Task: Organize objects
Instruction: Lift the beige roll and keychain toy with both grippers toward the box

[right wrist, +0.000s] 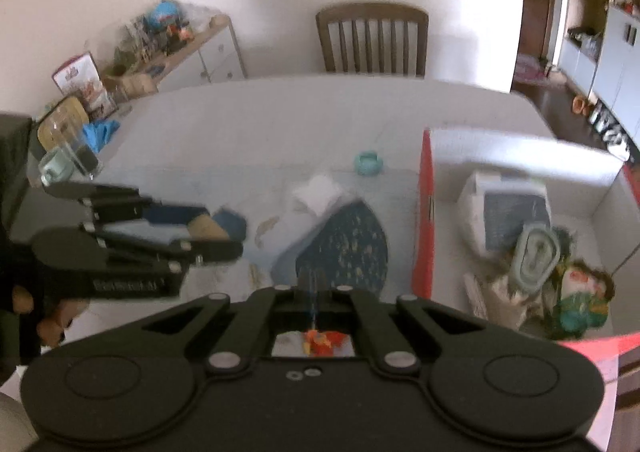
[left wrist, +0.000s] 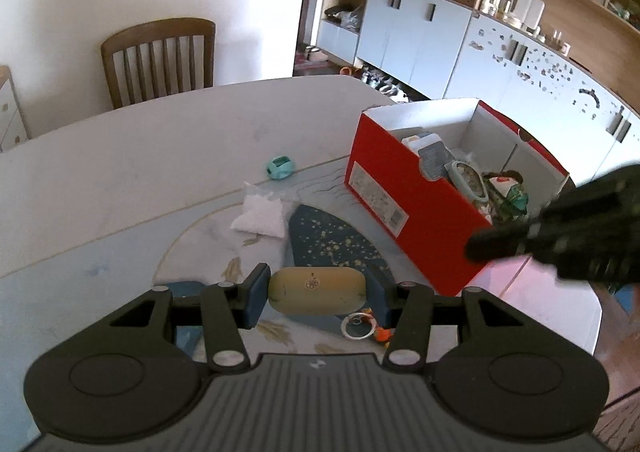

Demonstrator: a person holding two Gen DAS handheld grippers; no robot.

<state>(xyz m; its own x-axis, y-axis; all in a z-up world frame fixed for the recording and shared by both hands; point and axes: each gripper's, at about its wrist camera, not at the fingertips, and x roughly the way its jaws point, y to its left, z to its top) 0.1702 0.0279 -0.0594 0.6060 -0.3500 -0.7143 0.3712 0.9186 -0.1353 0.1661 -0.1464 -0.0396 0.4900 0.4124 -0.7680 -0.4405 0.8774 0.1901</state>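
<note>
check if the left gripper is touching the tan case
Touching. The left wrist view shows the left gripper with both blue pads pressed against the ends of the tan case.

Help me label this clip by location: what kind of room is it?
Most likely a home dining room: a large table with a wooden chair pulled up, and white cupboards under open shelves crowded with household things.

Lower centre of the left wrist view, a matt, smooth tan case (left wrist: 317, 290) sits between blue rubbery pads (left wrist: 259, 294). Right of centre stands a red cardboard box (left wrist: 404, 187) with a paper label. A brown wooden chair (left wrist: 160, 57) stands upper left.
</note>
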